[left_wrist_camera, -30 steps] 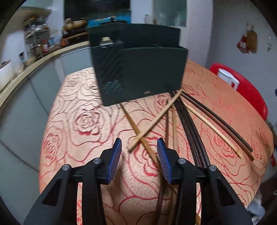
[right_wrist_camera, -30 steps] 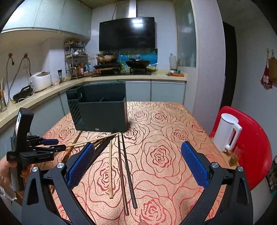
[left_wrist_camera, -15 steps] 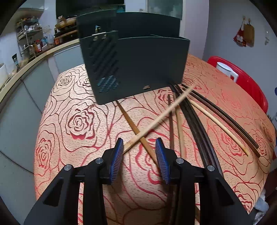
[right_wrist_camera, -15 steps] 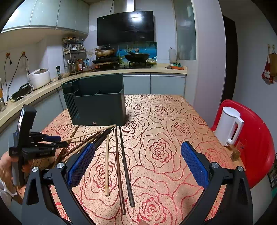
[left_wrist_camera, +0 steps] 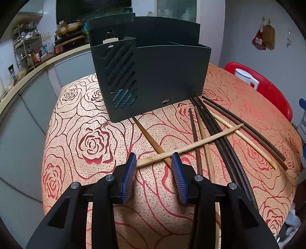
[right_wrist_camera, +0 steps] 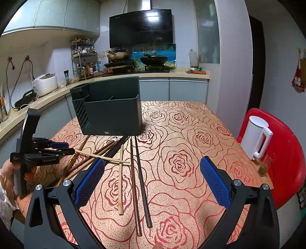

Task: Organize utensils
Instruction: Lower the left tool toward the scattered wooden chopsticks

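The left gripper (left_wrist_camera: 154, 160) has its jaws part-open astride the butt of the pale chopstick (left_wrist_camera: 191, 146) lying crosswise on the desk (left_wrist_camera: 80, 145), seemingly not yet pinching; next: close, lift, carry to the dark holder (left_wrist_camera: 153, 76) ahead, while the right gripper (right_wrist_camera: 152, 179) waits wide open.

Home kitchen. Range hood (right_wrist_camera: 141, 27) over stove w/ wok (right_wrist_camera: 154, 60) & pan; rice cooker (right_wrist_camera: 45, 83), spice rack (right_wrist_camera: 83, 61) on counter; wall cabinets (right_wrist_camera: 51, 16); desk (right_wrist_camera: 191, 134) w/ rose-print cloth; white kettle (right_wrist_camera: 256, 137) on red stool.
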